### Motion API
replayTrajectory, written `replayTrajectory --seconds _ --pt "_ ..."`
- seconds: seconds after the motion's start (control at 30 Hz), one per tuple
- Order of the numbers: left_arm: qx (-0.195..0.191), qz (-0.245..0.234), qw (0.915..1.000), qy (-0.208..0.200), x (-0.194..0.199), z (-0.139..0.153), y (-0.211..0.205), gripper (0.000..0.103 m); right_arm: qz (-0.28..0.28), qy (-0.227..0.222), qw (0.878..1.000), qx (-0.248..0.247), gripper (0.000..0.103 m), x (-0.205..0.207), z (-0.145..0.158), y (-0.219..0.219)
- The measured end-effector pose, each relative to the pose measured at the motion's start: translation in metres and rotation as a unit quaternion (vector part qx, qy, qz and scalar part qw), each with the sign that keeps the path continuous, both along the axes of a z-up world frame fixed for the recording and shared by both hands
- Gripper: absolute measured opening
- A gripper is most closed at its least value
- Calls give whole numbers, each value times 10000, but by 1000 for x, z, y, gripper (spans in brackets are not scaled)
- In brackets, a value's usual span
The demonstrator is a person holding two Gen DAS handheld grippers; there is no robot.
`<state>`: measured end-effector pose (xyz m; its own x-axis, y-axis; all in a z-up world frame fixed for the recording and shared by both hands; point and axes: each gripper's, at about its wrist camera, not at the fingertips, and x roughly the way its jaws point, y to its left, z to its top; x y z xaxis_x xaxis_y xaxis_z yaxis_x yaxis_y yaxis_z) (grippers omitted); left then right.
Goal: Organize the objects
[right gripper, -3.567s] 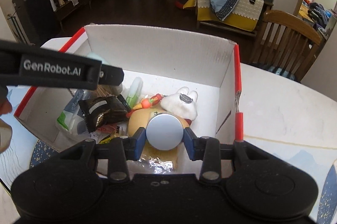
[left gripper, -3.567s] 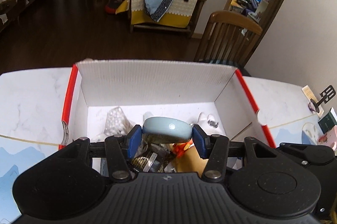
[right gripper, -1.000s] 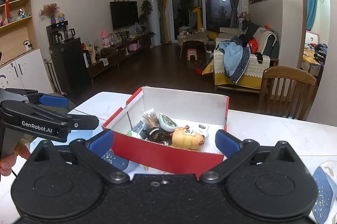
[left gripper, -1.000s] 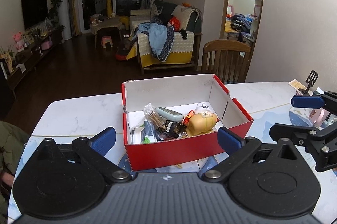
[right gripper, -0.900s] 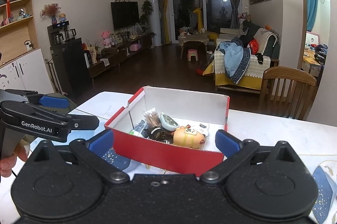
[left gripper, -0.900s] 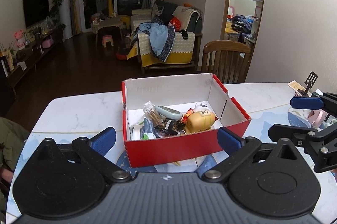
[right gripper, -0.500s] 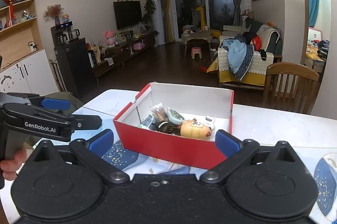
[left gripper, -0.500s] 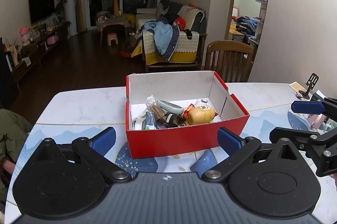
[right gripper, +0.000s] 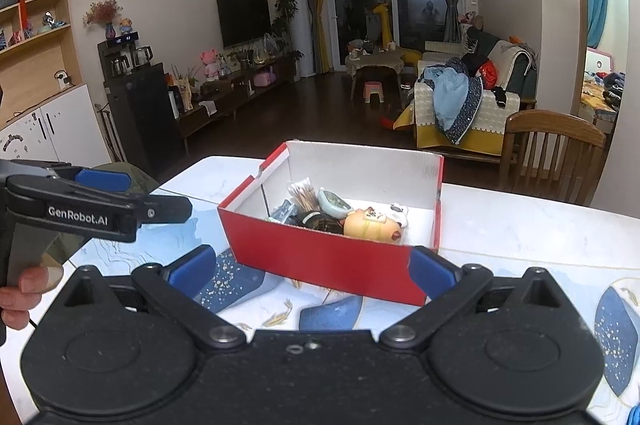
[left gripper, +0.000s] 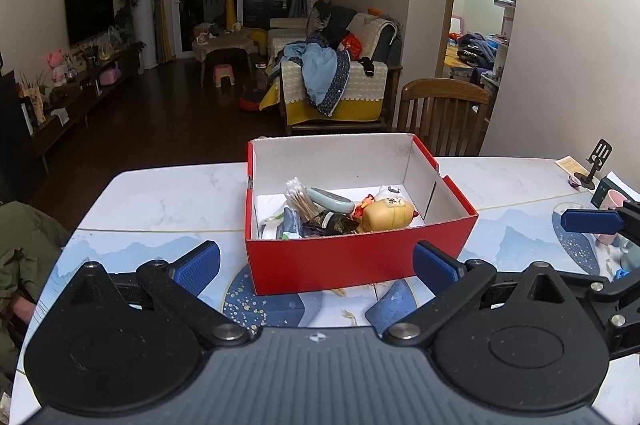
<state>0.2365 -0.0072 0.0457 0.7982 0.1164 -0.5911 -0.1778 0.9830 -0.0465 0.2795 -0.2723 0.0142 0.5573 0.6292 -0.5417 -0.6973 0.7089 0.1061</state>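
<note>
A red box [left gripper: 352, 265] with white inner walls stands on the marble table, and it shows again as the red box [right gripper: 320, 257] in the right wrist view. Inside lie cotton swabs [left gripper: 298, 199], a pale blue oval case [left gripper: 332, 199], a dark snack packet [left gripper: 332, 223], a yellow plush toy [left gripper: 390, 213] and a small white toy [right gripper: 398, 213]. My left gripper [left gripper: 316, 265] is open and empty, well short of the box's near wall. My right gripper [right gripper: 310, 271] is open and empty too, near the box's front right corner.
A pink cup [left gripper: 614, 203], a dark card and a black phone stand [left gripper: 596, 161] sit at the table's right edge. A wooden chair [left gripper: 444, 113] stands behind the table. A hand [right gripper: 24, 289] holds the left gripper's handle. Blue patterned mats [left gripper: 260, 301] lie under the box.
Both grippers let go of the items in the box, opened and pulled back and up from it. The pale blue case and the round item now lie inside. In the last second they kept receding slightly.
</note>
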Motion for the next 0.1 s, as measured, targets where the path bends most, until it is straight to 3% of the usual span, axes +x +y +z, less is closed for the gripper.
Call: replayTrajectory --seconds 0.1 --pt "-50 -5 10000 29 -1 -2 1 103 -51 25 10000 -24 103 -1 -3 -3"
